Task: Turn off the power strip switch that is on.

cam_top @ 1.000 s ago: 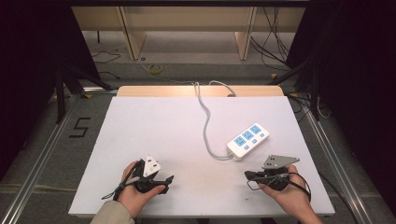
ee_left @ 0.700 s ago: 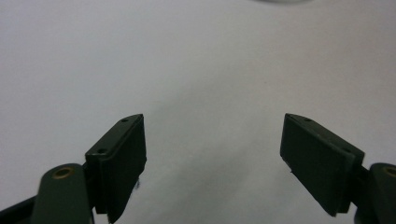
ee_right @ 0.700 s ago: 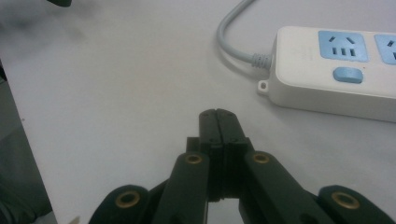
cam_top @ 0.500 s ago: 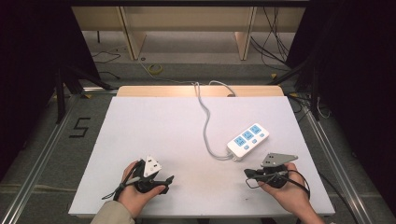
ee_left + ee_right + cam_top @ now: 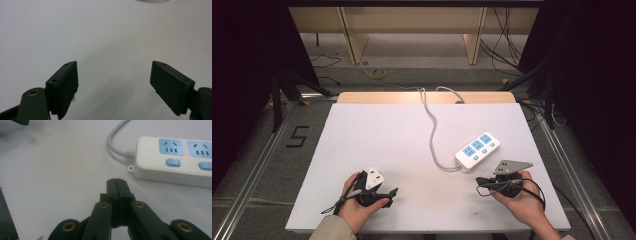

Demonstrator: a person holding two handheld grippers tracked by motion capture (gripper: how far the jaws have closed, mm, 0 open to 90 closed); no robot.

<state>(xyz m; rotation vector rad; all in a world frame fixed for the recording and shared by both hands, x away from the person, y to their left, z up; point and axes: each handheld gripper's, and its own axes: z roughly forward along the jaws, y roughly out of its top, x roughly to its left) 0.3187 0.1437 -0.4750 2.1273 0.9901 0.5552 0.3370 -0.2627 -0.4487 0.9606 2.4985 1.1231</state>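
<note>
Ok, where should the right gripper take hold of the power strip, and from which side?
Probably across the narrow width of the power strip, at the cable end nearest the right gripper. It lies flat with long parallel sides. Come from above, with jaws opened first, since they are shut now. Avoid the grey cable.

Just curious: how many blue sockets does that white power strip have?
3, in a row along the power strip: near, middle, far.
</note>
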